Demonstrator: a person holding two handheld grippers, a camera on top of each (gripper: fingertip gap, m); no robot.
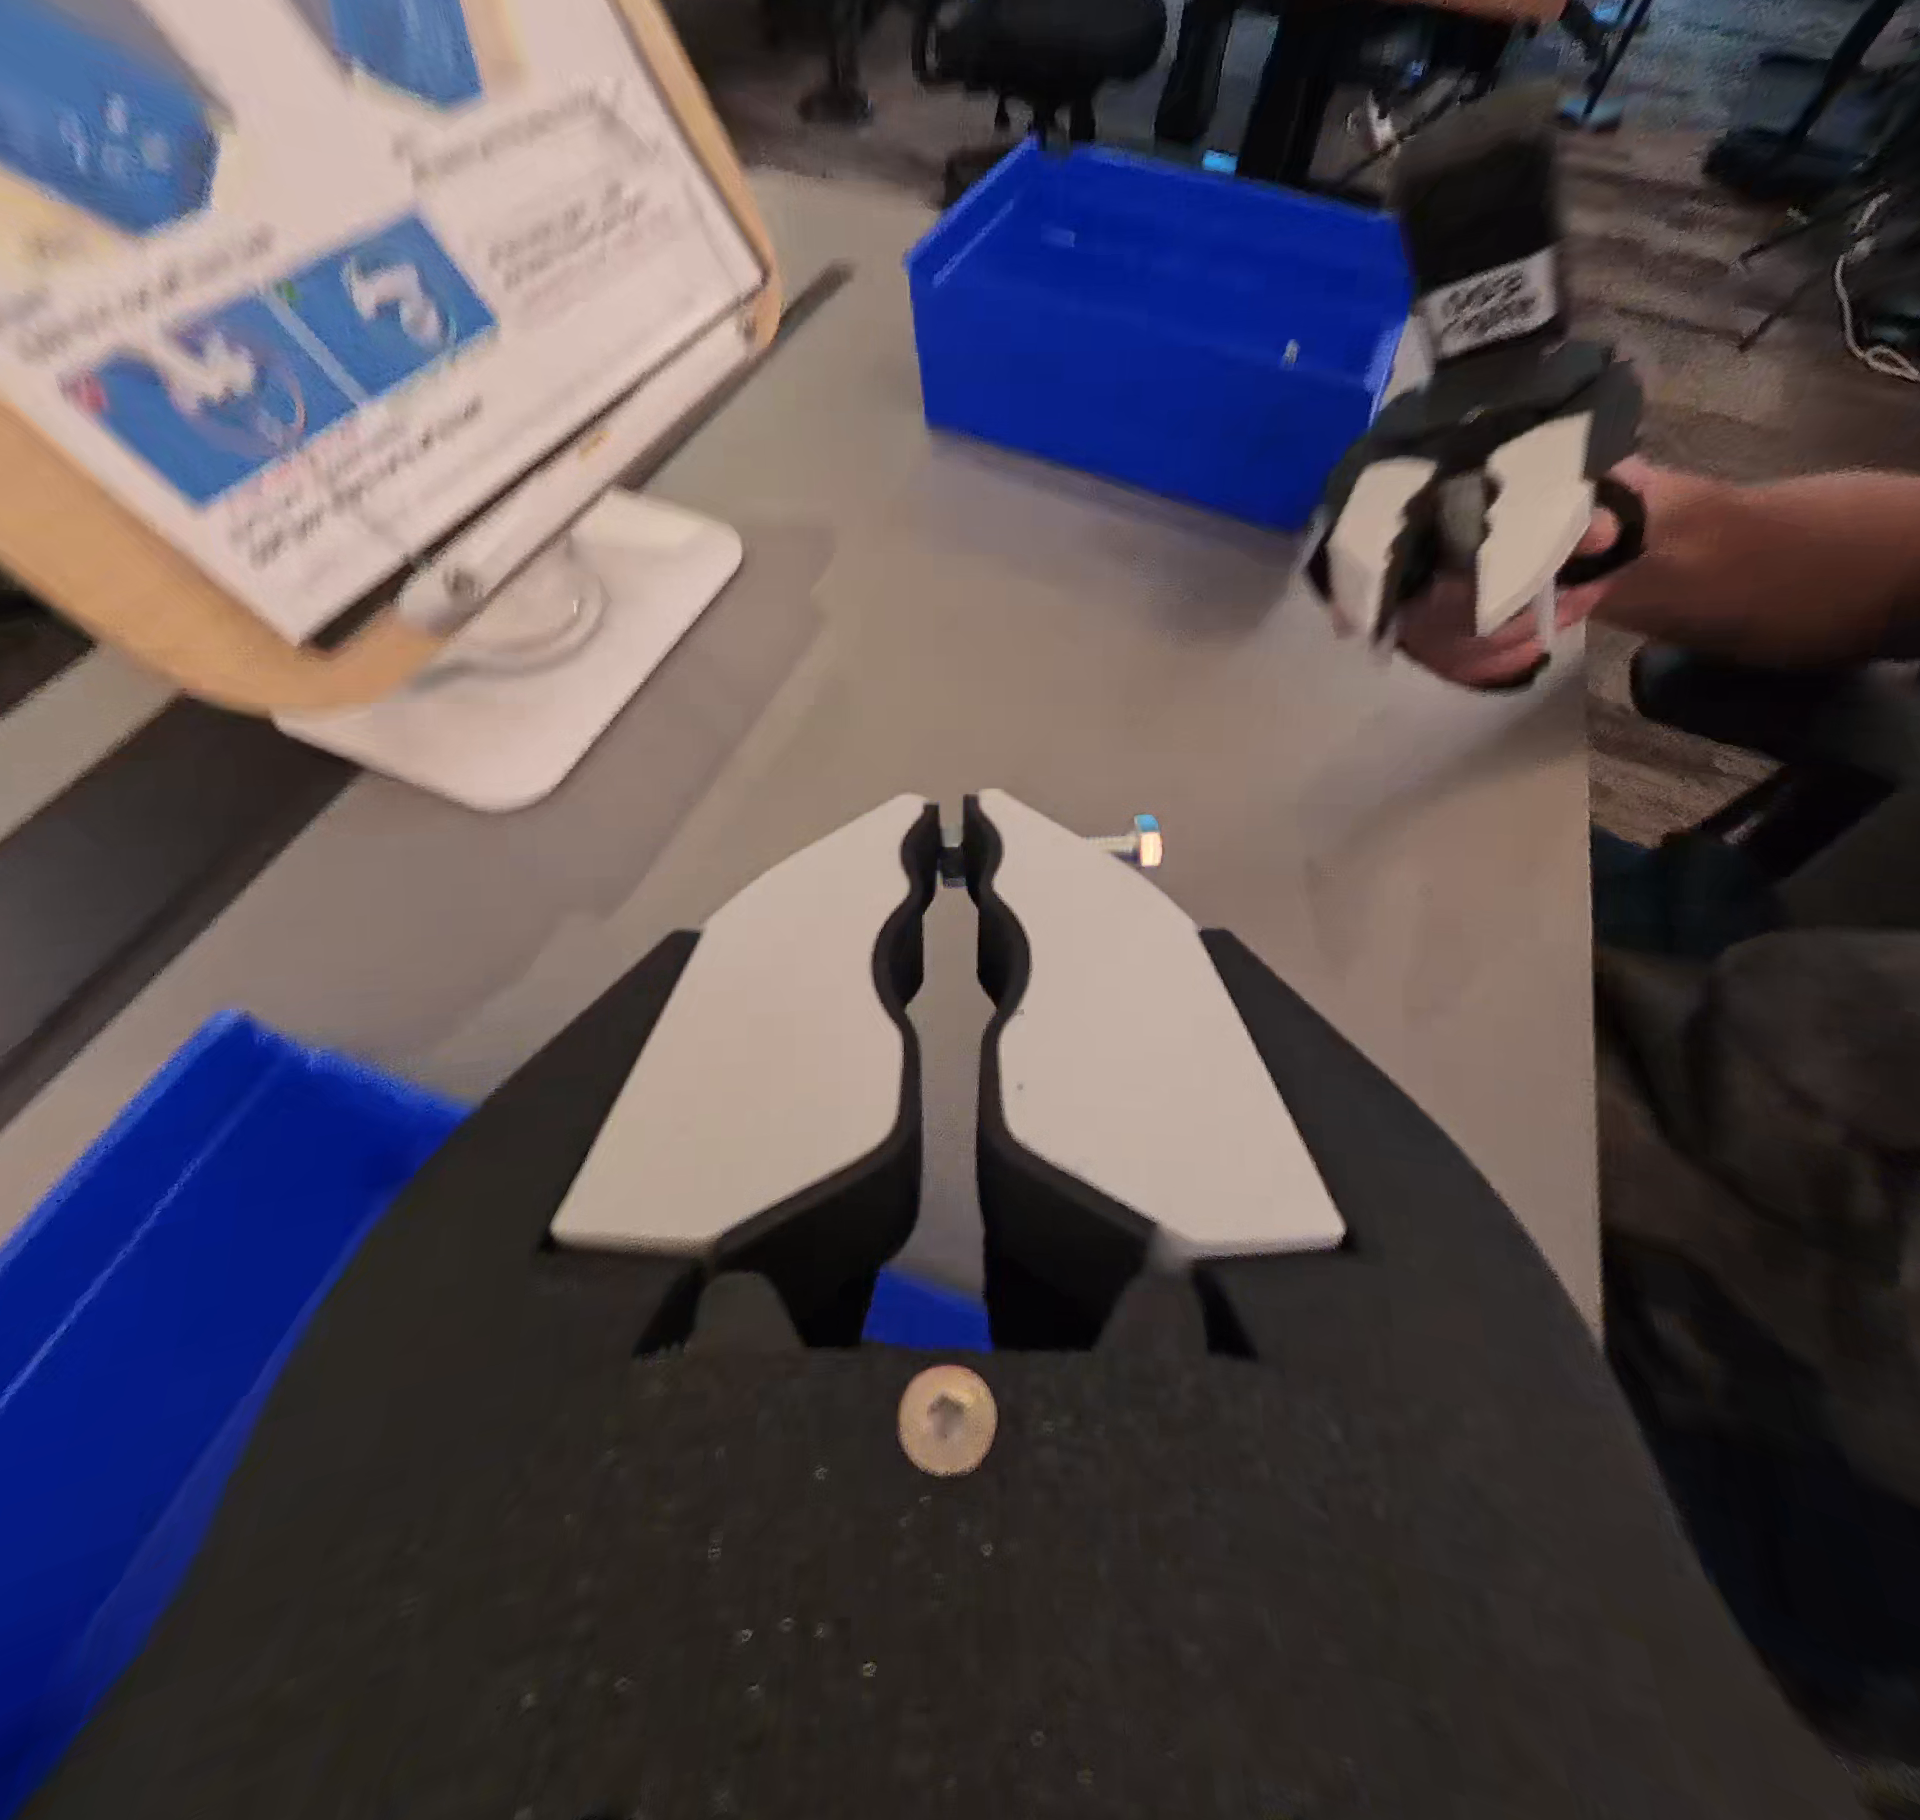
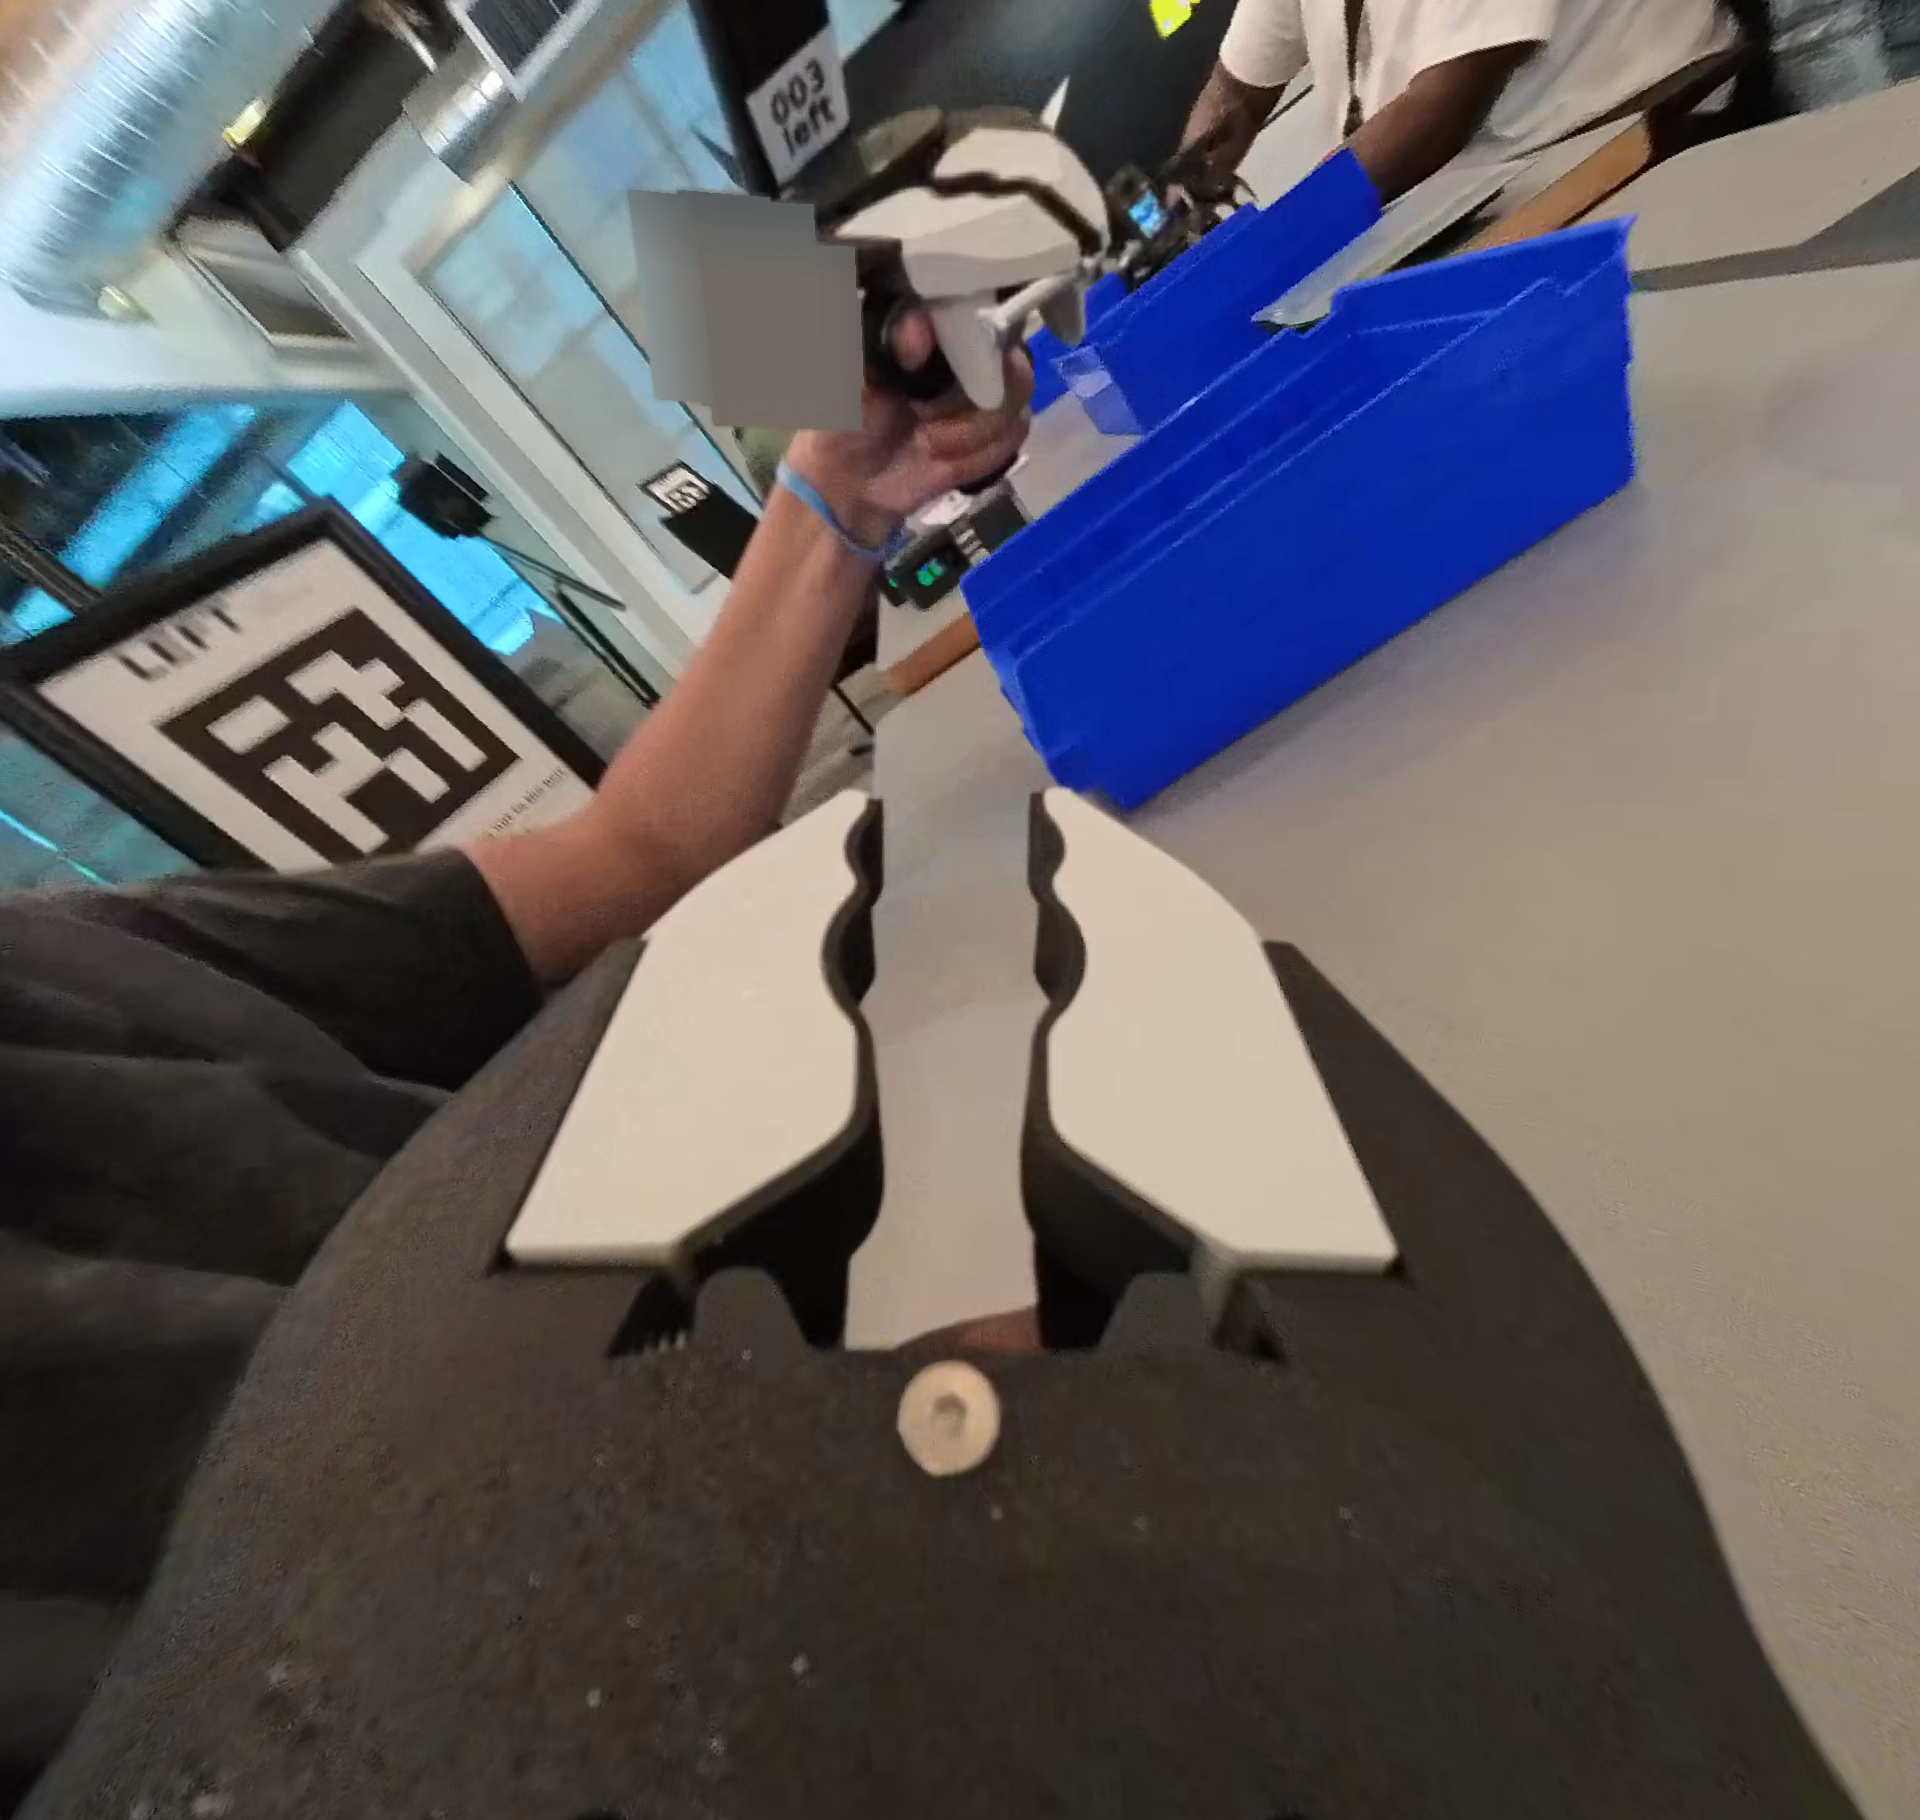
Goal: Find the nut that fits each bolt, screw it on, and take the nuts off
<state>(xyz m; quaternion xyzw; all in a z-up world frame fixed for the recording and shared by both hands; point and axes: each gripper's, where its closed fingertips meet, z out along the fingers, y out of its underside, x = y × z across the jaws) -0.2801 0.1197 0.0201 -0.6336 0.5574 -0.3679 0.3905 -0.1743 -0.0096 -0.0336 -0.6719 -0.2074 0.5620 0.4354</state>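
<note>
In the left wrist view my left gripper [image 1: 951,820] is shut on a small metal nut [image 1: 951,861], pinched at its fingertips above the grey table [image 1: 1039,648]. A short silver bolt [image 1: 1135,843] lies on the table just right of those tips. My right gripper [image 1: 1465,523] shows farther off at the right, held in a hand above the table's edge. In the right wrist view my right gripper [image 2: 956,825] is open and empty, tilted over the table's near edge. The left gripper [image 2: 997,212] shows raised at the upper middle.
A blue bin [image 1: 1143,347] stands at the back of the table, and it also shows in the right wrist view [image 2: 1351,565]. Another blue bin [image 1: 156,1251] is at the lower left. An instruction board on a white stand [image 1: 343,243] fills the left. A person in a white shirt [image 2: 1455,14] sits beyond. Some 20 cm of space lies between my two pairs of fingers.
</note>
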